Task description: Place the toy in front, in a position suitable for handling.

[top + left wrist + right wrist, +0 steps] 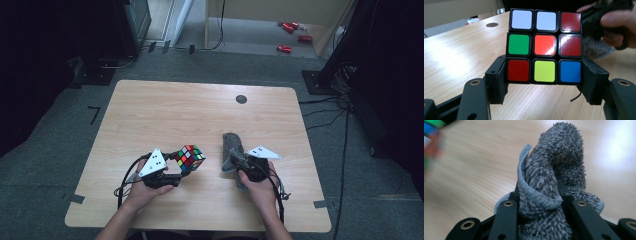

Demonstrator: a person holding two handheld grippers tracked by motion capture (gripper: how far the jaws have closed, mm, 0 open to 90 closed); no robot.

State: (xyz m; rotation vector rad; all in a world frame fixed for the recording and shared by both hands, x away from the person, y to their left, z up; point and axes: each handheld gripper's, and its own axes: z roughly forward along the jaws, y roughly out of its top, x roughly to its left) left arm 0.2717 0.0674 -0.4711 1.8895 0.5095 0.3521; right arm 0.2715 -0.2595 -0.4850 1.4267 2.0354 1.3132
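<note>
**Inspector:** Rubik's cube (190, 158) noted in the high view, raised just above the wooden table (165, 112) toward its near left part, clamped in the left gripper (176, 169). The person's left hand (141, 187) carries that gripper. Well apart to the right, a grey towel (231, 150) stands bunched up from the table, pinched in the right gripper (239, 162), which the right hand (260, 187) carries.

**Clerk:** And the left gripper view?

**Inspector:** The cube (545, 46) sits squarely between the two black jaws, which press on the bottom row from both sides. The facing side reads white, white, dark red along the top; green, orange, dark red across the middle; red, yellow, blue at the bottom. The left gripper (544, 80) is closed firmly on it. Behind the cube at upper right, the other hand (615, 23) and a patch of the towel (595, 48) are visible above the table (456, 57).

**Clerk:** Right gripper view?

**Inspector:** The right gripper (540, 195) is closed tight on a fold of the towel (559, 160), its hemmed edge curling over between the jaws and its pile rising upright beyond them. A blurred corner of the cube (431, 135) shows at upper left.
</note>
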